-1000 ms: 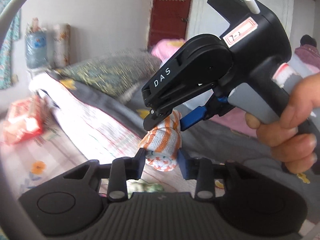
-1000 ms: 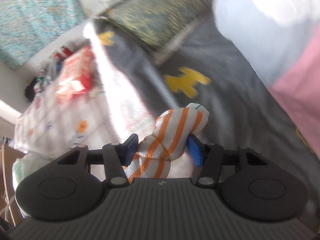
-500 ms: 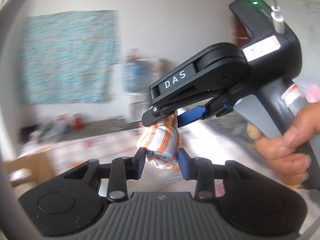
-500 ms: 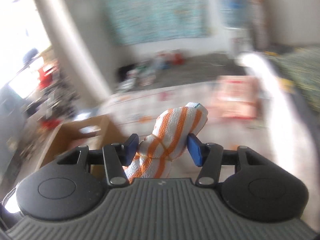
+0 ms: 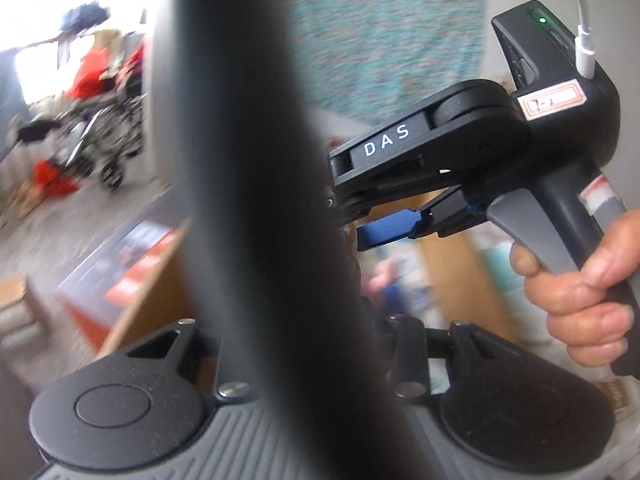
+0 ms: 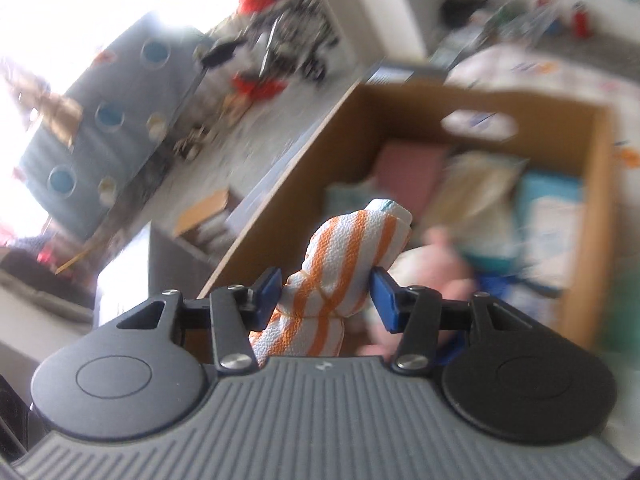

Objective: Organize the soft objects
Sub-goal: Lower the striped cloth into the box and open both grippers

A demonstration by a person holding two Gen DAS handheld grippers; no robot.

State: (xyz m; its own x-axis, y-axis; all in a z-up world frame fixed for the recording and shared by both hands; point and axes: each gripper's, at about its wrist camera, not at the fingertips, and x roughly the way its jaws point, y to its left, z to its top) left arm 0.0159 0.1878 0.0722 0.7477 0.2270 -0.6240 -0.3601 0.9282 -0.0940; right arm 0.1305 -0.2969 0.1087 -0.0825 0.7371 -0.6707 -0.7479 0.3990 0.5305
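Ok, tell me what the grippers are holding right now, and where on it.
Right gripper pinches the orange-striped cloth bundle at its tied middle, having just closed further; left gripper's grip is hidden.

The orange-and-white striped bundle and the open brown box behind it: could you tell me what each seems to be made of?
The orange-and-white striped bundle looks like soft woven cloth: matte, pebbled weave, bunched and tied. The open brown box looks like plain matte cardboard: flat tan walls with a cut-out handle hole.
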